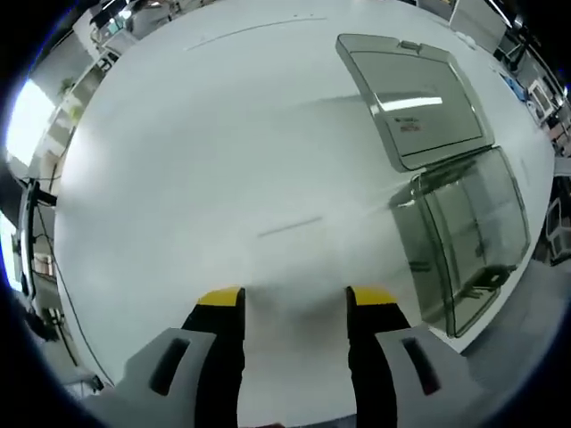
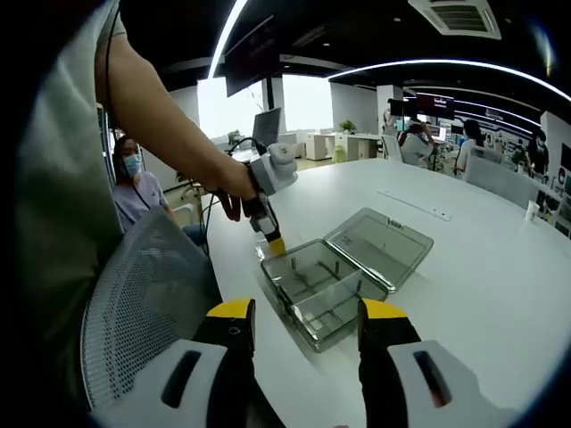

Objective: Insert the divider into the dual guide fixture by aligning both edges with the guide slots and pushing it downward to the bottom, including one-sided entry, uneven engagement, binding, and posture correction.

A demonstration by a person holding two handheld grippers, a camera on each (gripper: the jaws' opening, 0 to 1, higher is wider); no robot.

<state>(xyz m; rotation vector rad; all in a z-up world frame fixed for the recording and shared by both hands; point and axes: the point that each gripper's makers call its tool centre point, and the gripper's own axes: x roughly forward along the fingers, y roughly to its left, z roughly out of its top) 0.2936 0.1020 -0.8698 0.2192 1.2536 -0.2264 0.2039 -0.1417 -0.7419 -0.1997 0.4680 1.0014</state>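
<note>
— Where is the fixture?

— The clear plastic box (image 2: pixel 323 290) sits open on the white table (image 2: pixel 500 267), near the table's edge. Its hinged lid (image 2: pixel 379 236) lies flat on the table beside it, still joined along one side. In my left gripper view the same box (image 1: pixel 468 236) is off to the right, with the lid (image 1: pixel 415 98) beyond it.

— And the divider?

— I cannot pick one out for certain. Some thin upright pieces show inside the box, too small to name.

— Your tools?

— My left gripper (image 1: pixel 294 299) hangs over bare table, jaws apart, nothing between them. In the right gripper view it (image 2: pixel 275 245) shows in my hand (image 2: pixel 234 192), yellow tip down at the box's far corner; touching or just above, I cannot tell. My right gripper (image 2: pixel 299 312) is held back from the box, jaws apart and holding nothing.

— Around you?

— A mesh chair (image 2: pixel 147 294) by the table edge, and a seated person (image 2: pixel 138 192) behind.
</note>
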